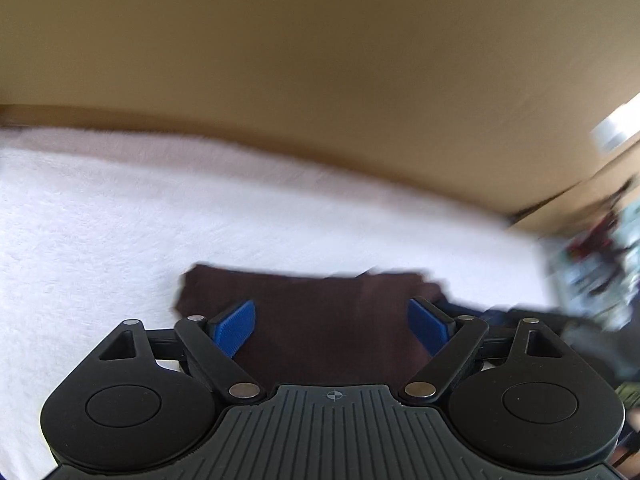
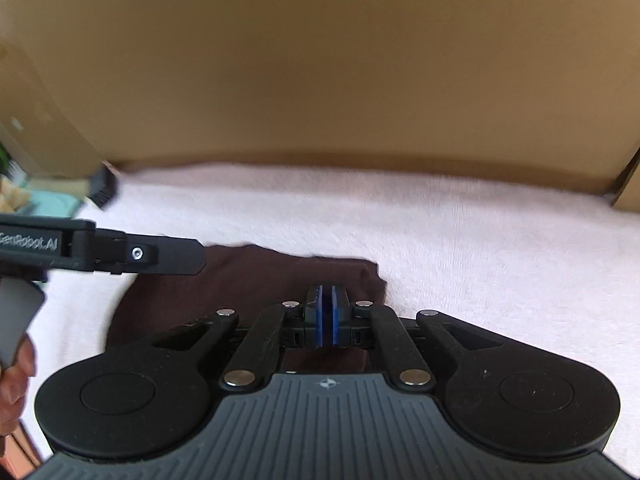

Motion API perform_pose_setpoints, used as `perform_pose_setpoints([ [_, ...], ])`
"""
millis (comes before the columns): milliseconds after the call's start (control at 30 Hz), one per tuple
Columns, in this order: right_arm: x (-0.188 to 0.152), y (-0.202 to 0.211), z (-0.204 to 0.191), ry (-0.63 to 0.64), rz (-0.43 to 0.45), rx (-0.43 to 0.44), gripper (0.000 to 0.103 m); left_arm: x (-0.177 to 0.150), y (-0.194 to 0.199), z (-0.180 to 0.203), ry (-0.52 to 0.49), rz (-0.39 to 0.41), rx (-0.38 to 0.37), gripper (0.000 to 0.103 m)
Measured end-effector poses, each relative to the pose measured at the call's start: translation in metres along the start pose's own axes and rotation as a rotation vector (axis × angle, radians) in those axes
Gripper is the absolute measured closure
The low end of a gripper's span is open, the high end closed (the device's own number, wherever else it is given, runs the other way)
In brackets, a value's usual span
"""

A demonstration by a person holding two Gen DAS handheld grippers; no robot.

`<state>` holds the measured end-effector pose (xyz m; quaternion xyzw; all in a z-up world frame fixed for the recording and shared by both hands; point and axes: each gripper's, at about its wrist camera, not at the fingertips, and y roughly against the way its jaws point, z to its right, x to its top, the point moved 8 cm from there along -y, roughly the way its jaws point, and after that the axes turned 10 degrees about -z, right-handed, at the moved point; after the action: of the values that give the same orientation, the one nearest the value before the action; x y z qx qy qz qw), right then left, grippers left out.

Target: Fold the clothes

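Cloth of a dark maroon colour, the garment [image 1: 332,320], lies flat on a pale pink fleecy cover [image 1: 120,220] spread over the counter, with a tan cardboard wall [image 1: 320,60] standing behind it. In both wrist views the garment shows as a compact, roughly rectangular patch with fairly straight edges, which would suit a piece already folded down as well as one laid out small and awaiting a further fold; the pictures do not settle which. Spreading it on the soft cover probably keeps it from sliding while edges are lifted.

Both tools sit low and close over the garment, likely so that an edge can be taken without dragging the whole piece. The left claw [image 1: 331,330] stands wide apart, its blue pads [image 1: 234,328] splayed to either side with maroon cloth showing in the gap; it has hold of nothing. In the right wrist view the same left claw [image 2: 192,257] reaches in from the side above the garment's [image 2: 248,280] far corner, with fingers of the person's hand [image 2: 18,372] at the frame edge.

The right claw [image 2: 327,316] is pressed together, its blue pads [image 2: 319,314] meeting with only a thin line between them. Whether a thin layer of cloth is pinched there, I cannot tell; none shows between the pads
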<state>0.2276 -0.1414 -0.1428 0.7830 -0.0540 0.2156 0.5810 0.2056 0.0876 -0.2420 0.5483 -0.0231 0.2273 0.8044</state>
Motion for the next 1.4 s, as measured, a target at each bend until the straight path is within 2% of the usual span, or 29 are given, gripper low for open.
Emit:
perform_pose_setpoints([
  [33,-0.003,-0.006,0.007,-0.016,-0.003,-0.023,0.1,-0.001,-0.002,-0.003,-0.01,0.022,-0.018,0.011],
  [67,-0.004,-0.008,0.015,-0.049,0.014,-0.025,0.092,-0.001,-0.001,-0.004,-0.011,0.031,-0.034,0.01],
  [100,-0.004,-0.009,0.023,-0.085,0.024,-0.031,0.078,-0.001,-0.001,-0.005,-0.01,0.029,-0.041,0.01],
  [133,-0.005,-0.009,0.031,-0.128,0.017,-0.041,0.051,-0.001,0.001,-0.004,-0.007,0.023,-0.043,0.01],
  [167,-0.007,-0.007,0.036,-0.156,0.014,-0.044,0.048,0.0,0.003,-0.004,-0.004,0.017,-0.046,0.01],
  [200,-0.01,-0.001,0.033,-0.148,0.018,-0.03,0.052,0.001,0.005,-0.004,0.0,0.012,-0.049,0.006],
  [233,-0.013,0.005,0.03,-0.14,0.023,-0.015,0.065,0.001,0.013,-0.004,0.012,0.028,-0.063,0.001],
  [367,-0.027,0.03,0.017,-0.106,0.041,0.044,0.065,-0.004,0.047,0.001,0.032,0.079,-0.111,0.0],
  [467,-0.038,0.049,0.007,-0.081,0.055,0.088,0.068,-0.021,0.056,0.01,0.016,0.053,-0.146,0.0],
  [500,-0.041,0.056,0.004,-0.073,0.059,0.103,0.072,-0.028,0.052,0.014,0.009,0.033,-0.154,0.0],
  [533,-0.045,0.062,0.001,-0.064,0.064,0.118,0.087,-0.035,0.048,0.017,0.002,0.012,-0.163,0.0],
  [567,-0.048,0.068,-0.002,-0.056,0.069,0.133,0.095,-0.042,0.044,0.021,-0.005,-0.008,-0.172,0.0],
  [667,-0.061,0.055,-0.012,-0.046,0.017,0.156,0.099,-0.059,0.027,0.024,-0.013,-0.052,-0.17,0.0],
  [733,-0.066,0.038,-0.007,-0.068,-0.014,0.126,0.102,-0.059,0.021,0.015,0.012,-0.037,-0.197,0.0],
  [867,-0.07,0.032,0.036,-0.159,-0.018,-0.024,0.103,-0.054,0.021,-0.002,0.073,-0.026,-0.253,0.0],
  [967,-0.073,0.049,0.06,-0.237,0.017,-0.008,0.103,-0.052,0.031,-0.001,0.078,-0.025,-0.223,0.0],
  [1067,-0.069,0.081,0.046,-0.196,0.085,0.036,0.103,-0.048,0.056,0.004,0.063,0.03,-0.178,0.0],
  [1167,-0.067,0.1,0.016,-0.117,0.115,0.088,0.103,-0.051,0.07,0.012,0.056,0.042,-0.21,0.0],
  [1300,-0.072,0.091,-0.023,-0.03,0.069,0.16,0.102,-0.064,0.048,0.024,0.009,-0.026,-0.193,0.0],
  [1400,-0.076,0.066,-0.031,0.014,0.017,0.133,0.103,-0.079,0.026,0.017,0.015,-0.073,-0.189,0.0],
])
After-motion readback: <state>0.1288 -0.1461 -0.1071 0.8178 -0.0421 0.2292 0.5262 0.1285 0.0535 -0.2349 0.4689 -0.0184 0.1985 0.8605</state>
